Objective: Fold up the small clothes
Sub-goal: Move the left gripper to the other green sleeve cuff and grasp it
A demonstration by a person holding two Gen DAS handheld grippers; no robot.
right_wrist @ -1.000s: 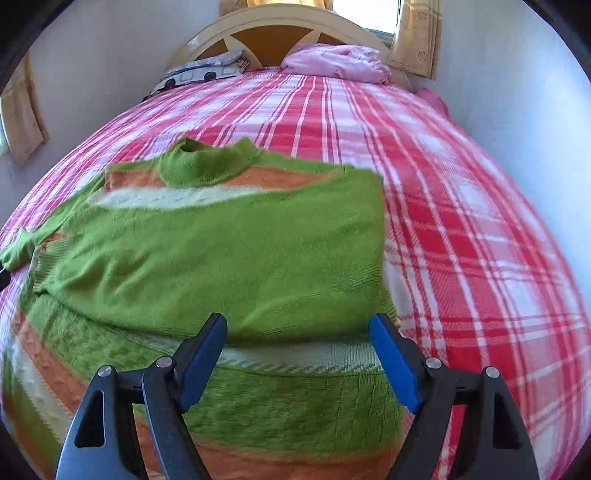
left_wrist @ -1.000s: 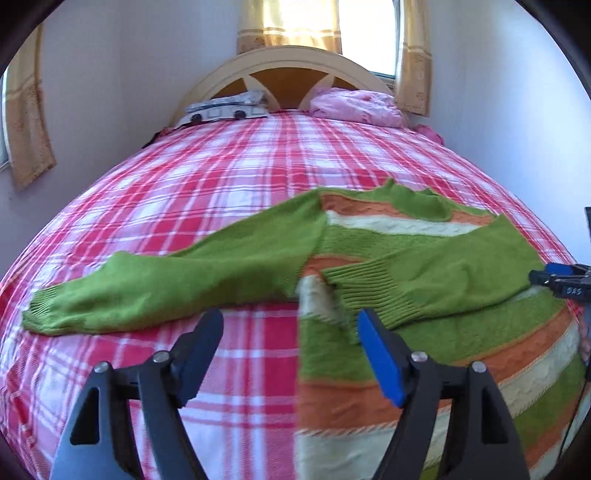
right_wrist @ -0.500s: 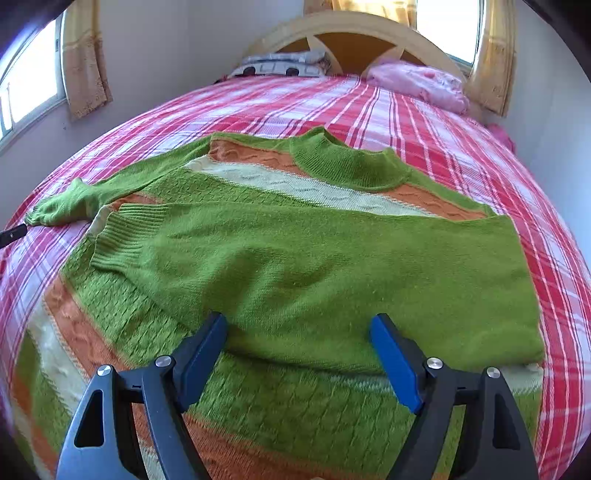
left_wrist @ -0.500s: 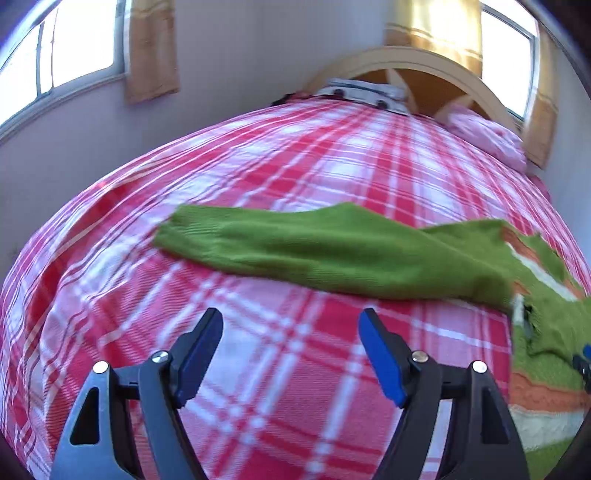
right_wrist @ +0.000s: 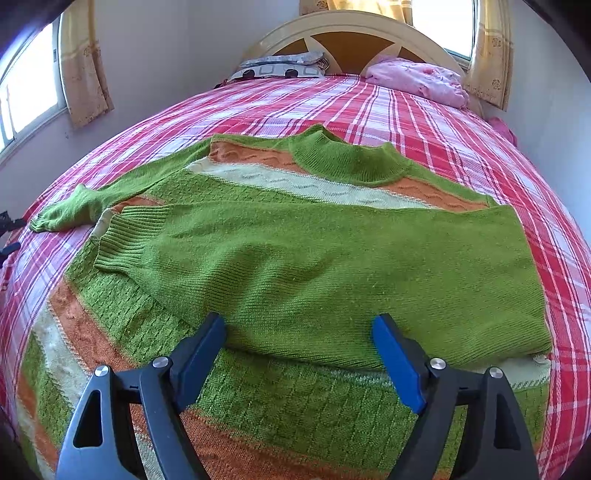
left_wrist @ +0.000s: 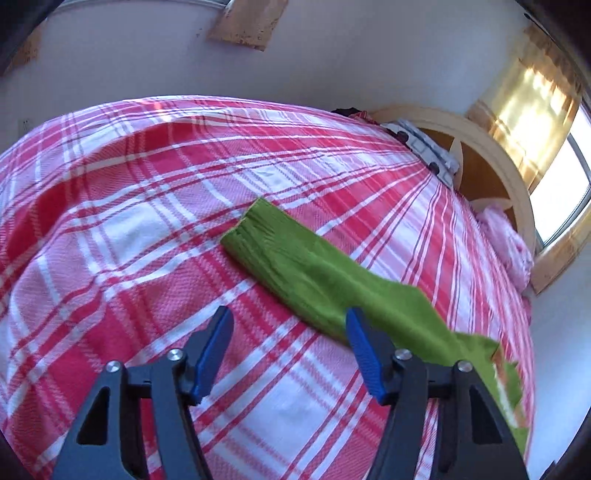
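Observation:
A green sweater (right_wrist: 332, 266) with orange and cream stripes lies flat on the bed. Its right sleeve is folded across the chest, cuff (right_wrist: 125, 240) at the left. The other sleeve (left_wrist: 317, 273) stretches out over the plaid cover, its cuff (left_wrist: 255, 225) farthest from the body. My left gripper (left_wrist: 288, 332) hovers beside that sleeve, jaws closing, only bed cover between them; its right finger (left_wrist: 360, 350) overlaps the sleeve's edge. My right gripper (right_wrist: 299, 339) is open above the folded sleeve, holding nothing. The left gripper's tip (right_wrist: 9, 225) shows at the far left edge.
The red and white plaid bed cover (left_wrist: 147, 229) spreads all around. At the headboard (right_wrist: 351, 33) lie a patterned pillow (right_wrist: 284, 66) and a pink bundle (right_wrist: 417, 79). Walls and curtained windows border the bed on the left and the far side.
My left gripper swung left from the sweater's body along the outstretched sleeve toward its cuff, rolling as it went, and narrowed a little. The right gripper shifted earlier, then stayed still over the folded sleeve.

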